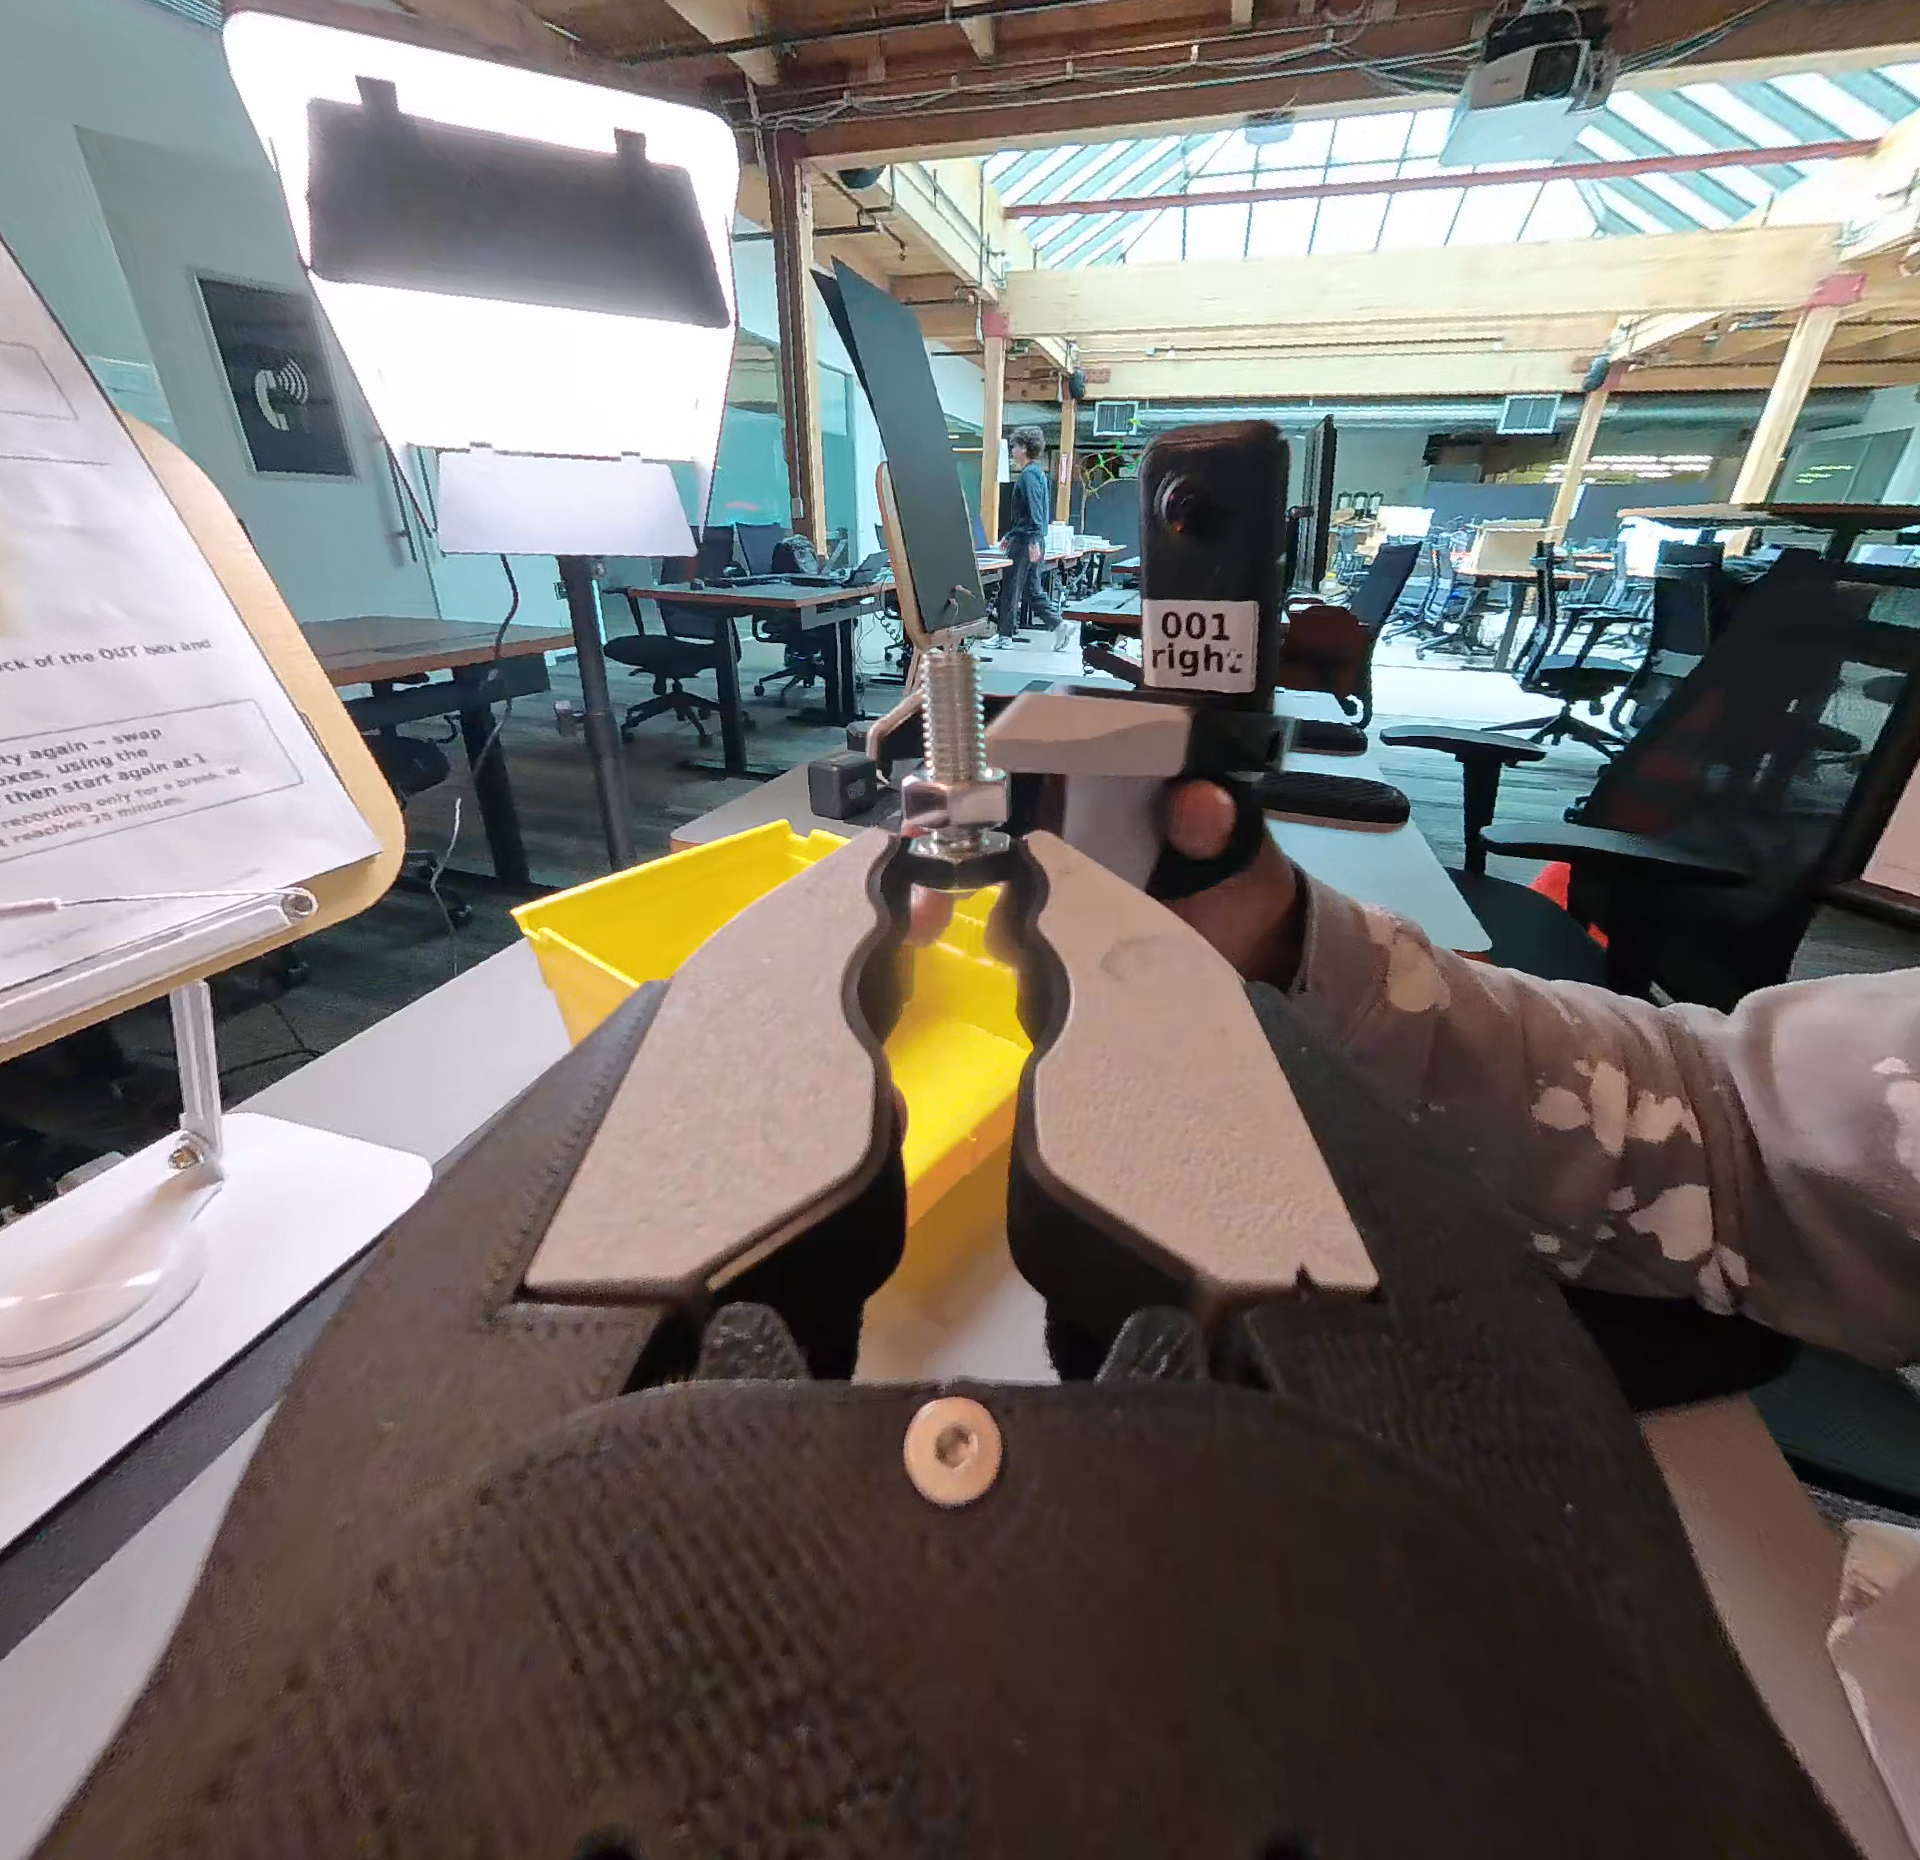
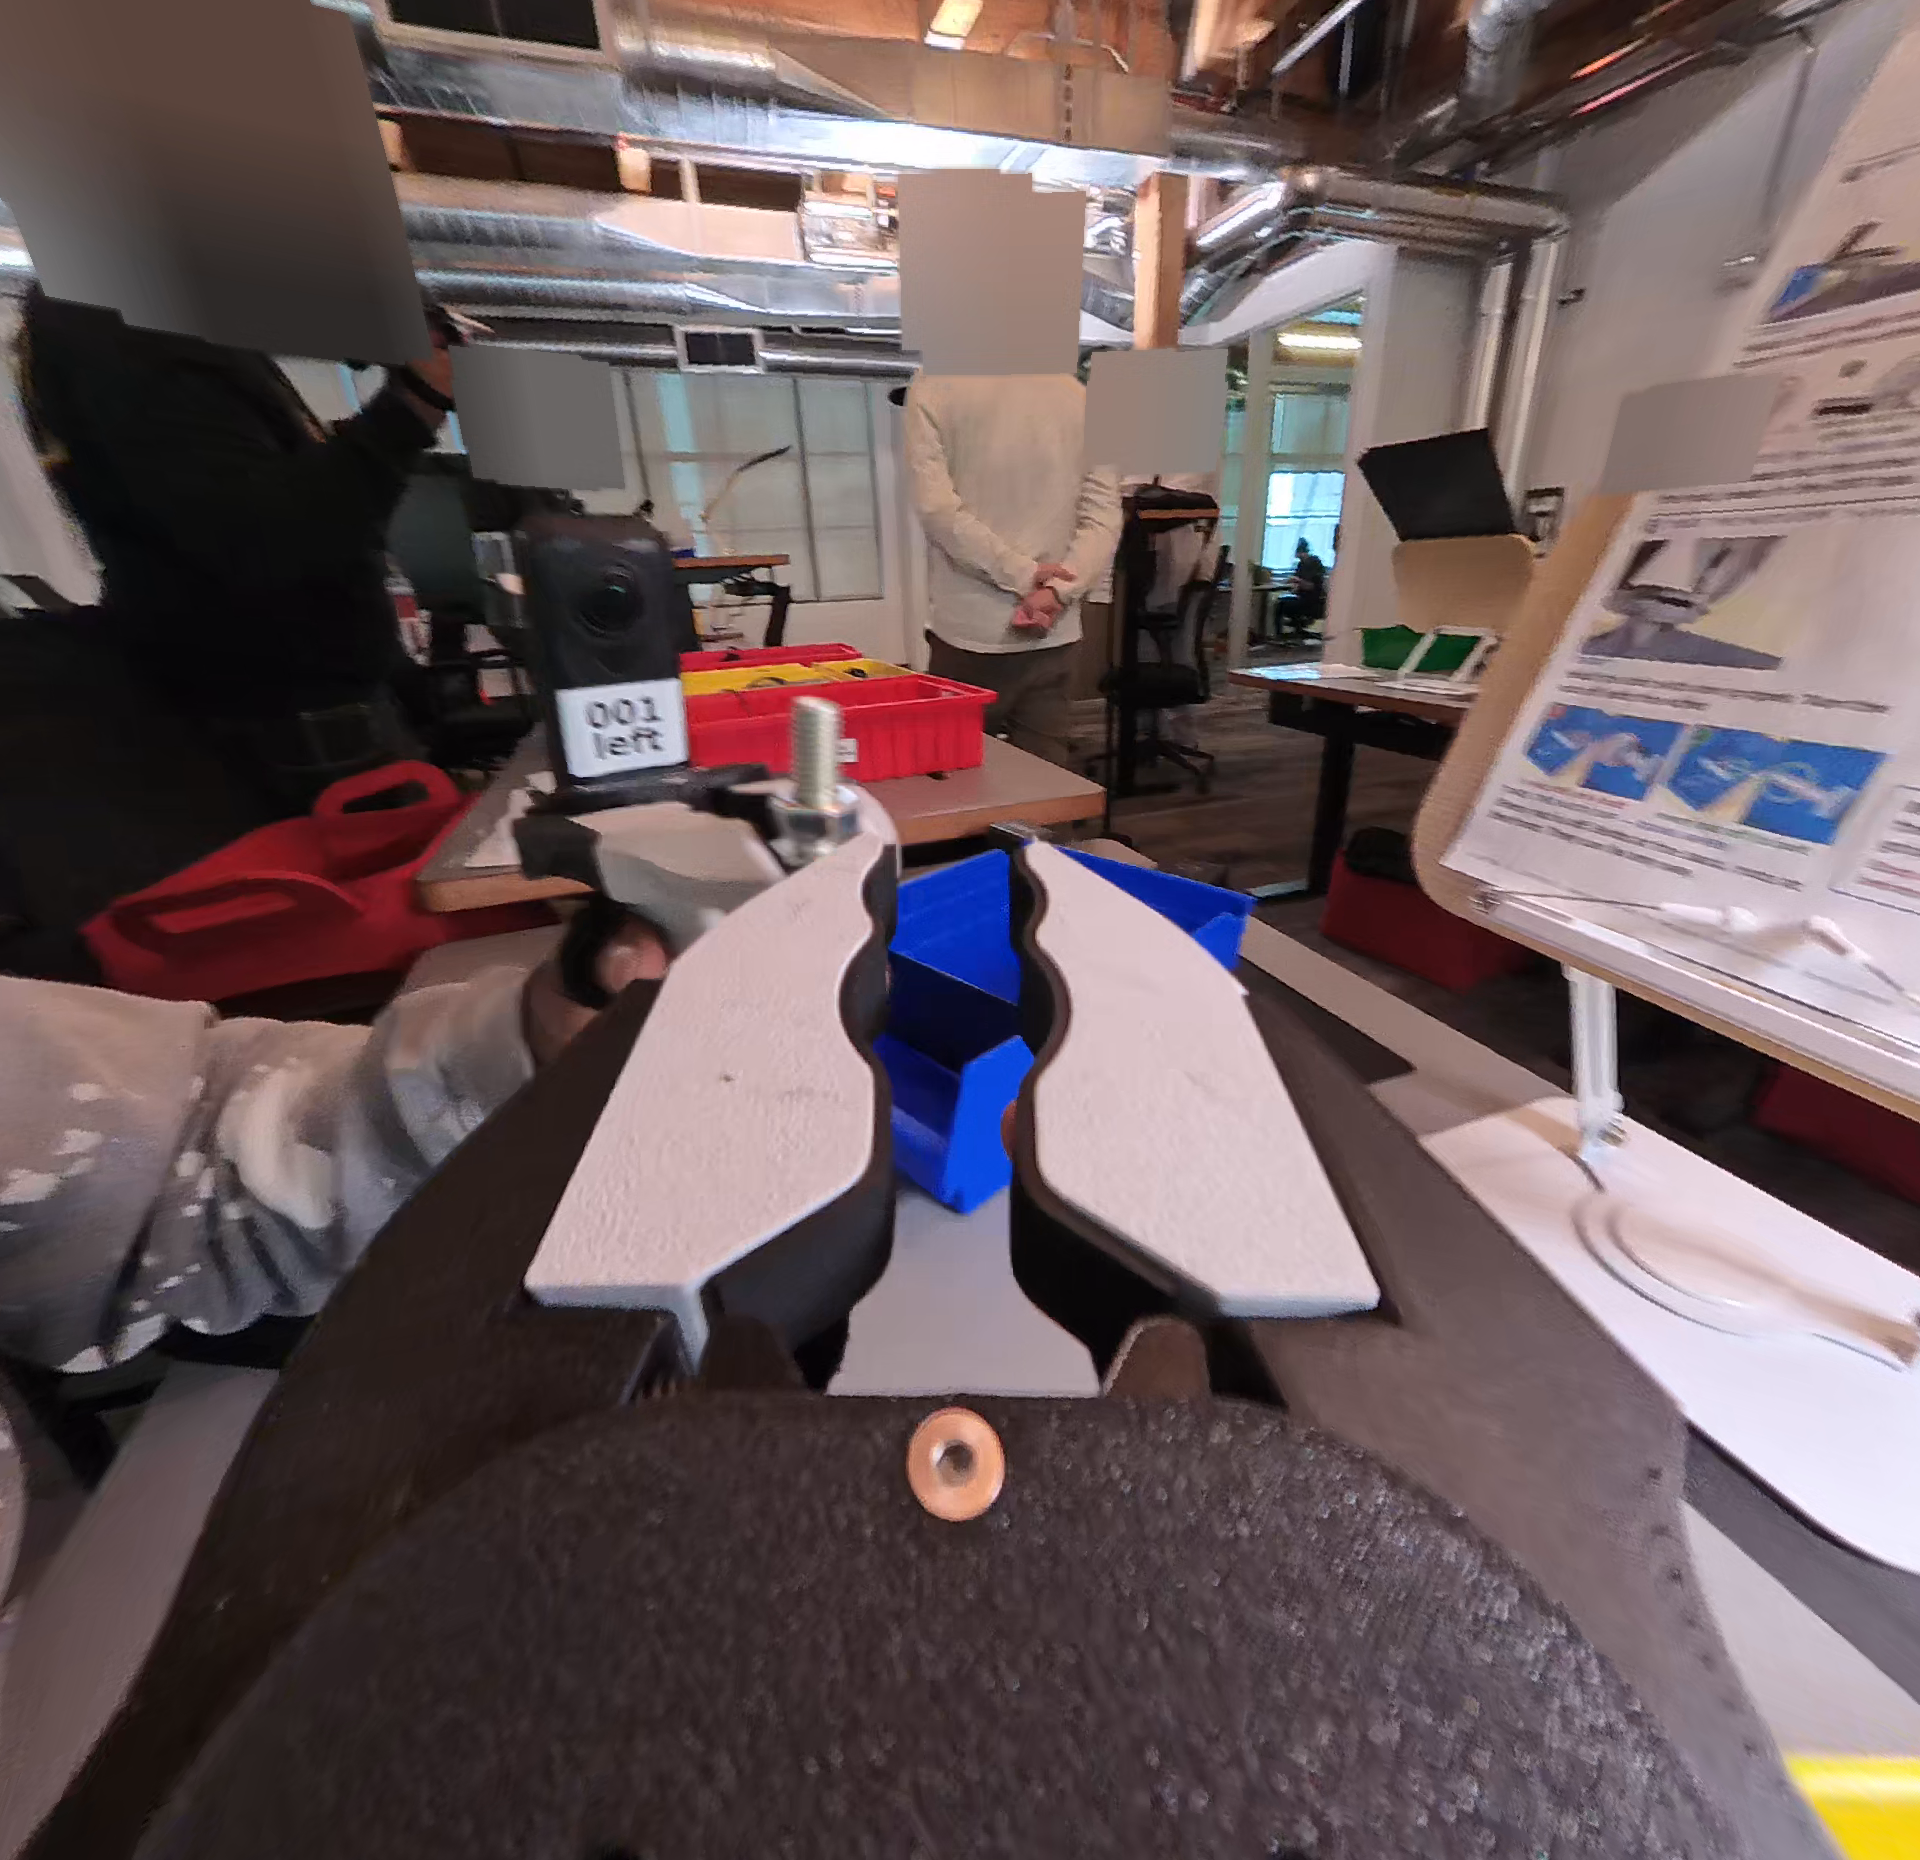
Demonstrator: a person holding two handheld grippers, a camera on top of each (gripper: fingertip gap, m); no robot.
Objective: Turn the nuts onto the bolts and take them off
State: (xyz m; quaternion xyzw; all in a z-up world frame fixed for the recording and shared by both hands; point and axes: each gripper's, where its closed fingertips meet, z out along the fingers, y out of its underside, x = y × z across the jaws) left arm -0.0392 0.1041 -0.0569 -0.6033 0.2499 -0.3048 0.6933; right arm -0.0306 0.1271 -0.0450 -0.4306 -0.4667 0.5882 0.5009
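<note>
Two grippers: meeting above the yellow bin (image 1: 665, 911).
Left gripper (image 1: 948, 854): clamping the bolt (image 1: 943, 714) head, keeping threads upright.
Right gripper (image 1: 997, 771): jaws apart, left finger touching the hex nut (image 1: 951, 800), probably for turning.

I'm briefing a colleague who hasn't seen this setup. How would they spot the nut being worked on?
In the left wrist view, find the yellow bin on the table. Just above it, the left tool grips the head of an upright silver bolt. The nut is the hexagonal silver collar low on its threads, beside the right tool's grey finger.
</note>
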